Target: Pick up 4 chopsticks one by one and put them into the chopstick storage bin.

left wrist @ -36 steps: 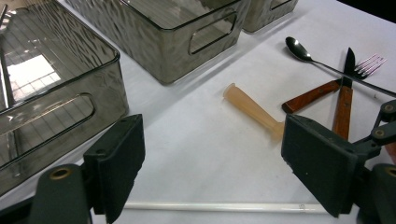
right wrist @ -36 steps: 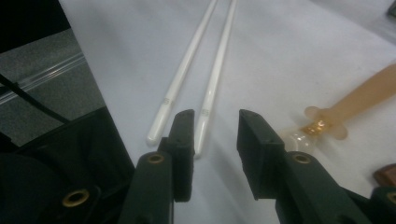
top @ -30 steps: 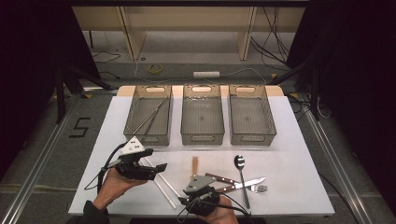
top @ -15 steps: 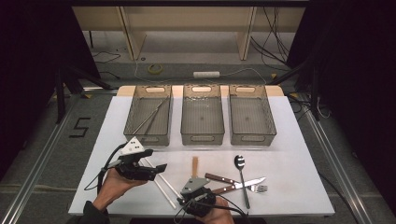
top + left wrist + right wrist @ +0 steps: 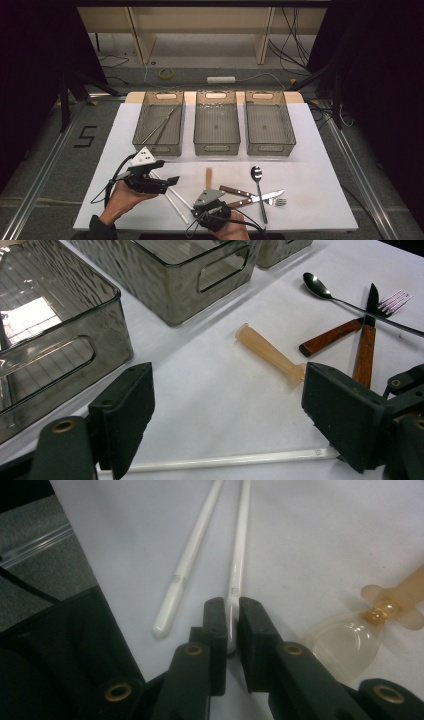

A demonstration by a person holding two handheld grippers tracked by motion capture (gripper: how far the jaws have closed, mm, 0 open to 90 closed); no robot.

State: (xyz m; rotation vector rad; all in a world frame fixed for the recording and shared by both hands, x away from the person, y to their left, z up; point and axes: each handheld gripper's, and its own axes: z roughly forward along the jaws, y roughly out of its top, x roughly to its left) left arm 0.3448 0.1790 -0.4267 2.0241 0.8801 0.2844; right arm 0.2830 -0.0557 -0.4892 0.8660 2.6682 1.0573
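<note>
We see the right gripper [image 5: 230, 630] low at the table's [image 5: 320, 150] near edge, its jaws just closing and now clamped on the thick end of a white chopstick [image 5: 239, 555]. It's slim, glossy, tapering away from us, a small mark on its shaft. Its twin [image 5: 187, 565] lies just beside it. Our left gripper [image 5: 225, 425] hovers with jaws wide apart, holding nothing.

Floor [image 5: 60, 150], left of table [image 5: 320, 200]: black numeral "5" [image 5: 86, 136]. Chopsticks [image 5: 186, 565]: small printed marks, too small to read.
</note>
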